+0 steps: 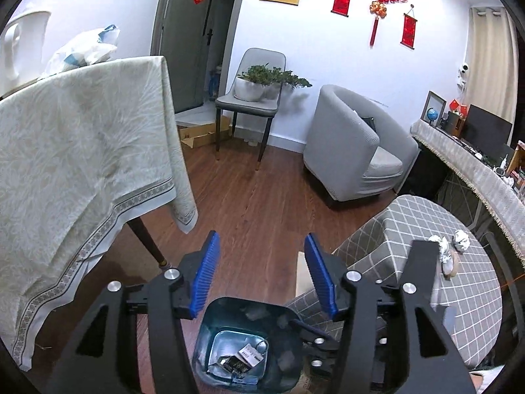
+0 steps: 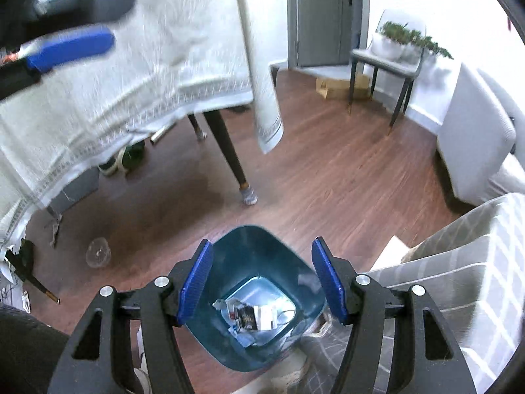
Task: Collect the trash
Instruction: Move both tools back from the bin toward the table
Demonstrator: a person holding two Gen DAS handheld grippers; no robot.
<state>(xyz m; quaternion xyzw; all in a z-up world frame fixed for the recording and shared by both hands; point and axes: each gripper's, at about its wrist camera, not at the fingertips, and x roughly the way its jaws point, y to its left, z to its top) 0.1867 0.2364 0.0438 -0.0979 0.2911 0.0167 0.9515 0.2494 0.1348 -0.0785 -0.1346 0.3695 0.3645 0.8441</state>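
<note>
A dark teal trash bin [image 1: 210, 335] [image 2: 282, 262] stands on the wooden floor, with paper scraps and wrappers [image 1: 244, 359] [image 2: 254, 318] at its bottom. My left gripper [image 1: 262, 249] is open and empty above the bin's far rim. My right gripper [image 2: 261, 256] is open and empty right over the bin's mouth. The left gripper's blue finger also shows in the right wrist view [image 2: 70, 49]. Crumpled foil balls [image 1: 459, 241] lie on the checked low table [image 1: 426, 216] to the right.
A table with a cream cloth [image 1: 82, 151] [image 2: 131, 65] hangs to the left, its dark leg [image 2: 226, 151] near the bin. A grey armchair [image 1: 354, 144] and a chair with a plant [image 1: 256, 88] stand behind. A clear plastic cup [image 2: 97, 252] lies on the floor.
</note>
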